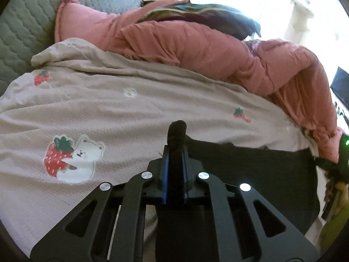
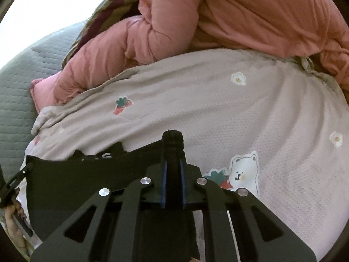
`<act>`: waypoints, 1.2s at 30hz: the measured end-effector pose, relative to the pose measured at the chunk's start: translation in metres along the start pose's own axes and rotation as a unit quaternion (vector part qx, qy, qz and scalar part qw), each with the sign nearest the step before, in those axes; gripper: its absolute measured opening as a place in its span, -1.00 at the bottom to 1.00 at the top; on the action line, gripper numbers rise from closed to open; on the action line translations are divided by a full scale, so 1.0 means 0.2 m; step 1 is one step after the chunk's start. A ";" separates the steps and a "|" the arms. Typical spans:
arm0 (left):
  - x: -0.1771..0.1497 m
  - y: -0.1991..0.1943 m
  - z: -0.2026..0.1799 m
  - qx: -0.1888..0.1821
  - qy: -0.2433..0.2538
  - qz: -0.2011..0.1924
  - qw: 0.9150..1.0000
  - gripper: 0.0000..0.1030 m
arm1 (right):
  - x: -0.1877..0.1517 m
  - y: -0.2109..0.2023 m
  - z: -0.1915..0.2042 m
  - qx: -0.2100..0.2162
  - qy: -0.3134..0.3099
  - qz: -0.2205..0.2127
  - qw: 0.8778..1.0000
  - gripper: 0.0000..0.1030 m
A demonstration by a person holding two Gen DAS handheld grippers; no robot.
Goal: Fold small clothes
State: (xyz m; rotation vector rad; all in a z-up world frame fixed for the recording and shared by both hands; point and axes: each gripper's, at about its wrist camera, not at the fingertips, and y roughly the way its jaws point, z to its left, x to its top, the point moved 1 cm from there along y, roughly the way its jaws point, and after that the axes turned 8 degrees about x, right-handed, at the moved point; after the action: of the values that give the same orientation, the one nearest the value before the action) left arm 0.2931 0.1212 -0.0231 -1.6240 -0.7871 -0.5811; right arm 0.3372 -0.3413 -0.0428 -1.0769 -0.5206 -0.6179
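Pinching a black garment (image 1: 250, 166), the left gripper (image 1: 176, 135) has its jaws pressed together on a bunched fold at the cloth's edge. Right gripper (image 2: 173, 142) likewise: jaws together, black cloth caught between them at the other side of the same garment, which spreads flat between the two tools over a beige blanket (image 1: 109, 109).

Right view only: small white lettering on the black cloth near its upper edge, too blurred to read; a hand (image 2: 13, 224) at lower left beside the other tool.

Left view only: a green light on a dark device at far right edge.

Blanket carries a bear-and-strawberry patch (image 1: 72, 159) in both views. Beyond it, a pink quilt (image 1: 196, 43) heaped; a striped cloth (image 1: 196, 11) on top; grey quilted cover (image 1: 28, 26) behind, left.
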 end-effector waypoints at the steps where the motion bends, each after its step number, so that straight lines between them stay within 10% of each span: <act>1: 0.00 0.02 0.01 0.001 -0.003 0.002 1.000 -0.93 | 0.00 0.03 -0.01 -0.005 0.003 0.005 1.000 -0.83; 16: -0.12 0.22 0.06 0.081 0.023 0.051 0.995 -0.54 | -0.12 0.23 -0.01 -0.101 -0.045 0.049 0.993 -0.58; 22: -0.11 0.16 0.02 0.097 0.039 0.051 0.993 -0.37 | -0.13 0.19 0.00 -0.135 -0.065 0.055 0.987 -0.14; 36: -0.10 -0.07 -0.04 0.106 0.044 0.022 0.993 0.19 | -0.20 -0.08 0.10 -0.115 -0.089 0.017 0.989 0.34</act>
State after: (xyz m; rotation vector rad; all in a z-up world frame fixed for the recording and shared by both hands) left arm 0.2707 0.1114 -0.0276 -1.4074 -0.7201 -0.5158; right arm 0.2956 -0.3205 -0.0513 -1.3646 -0.5939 -0.5652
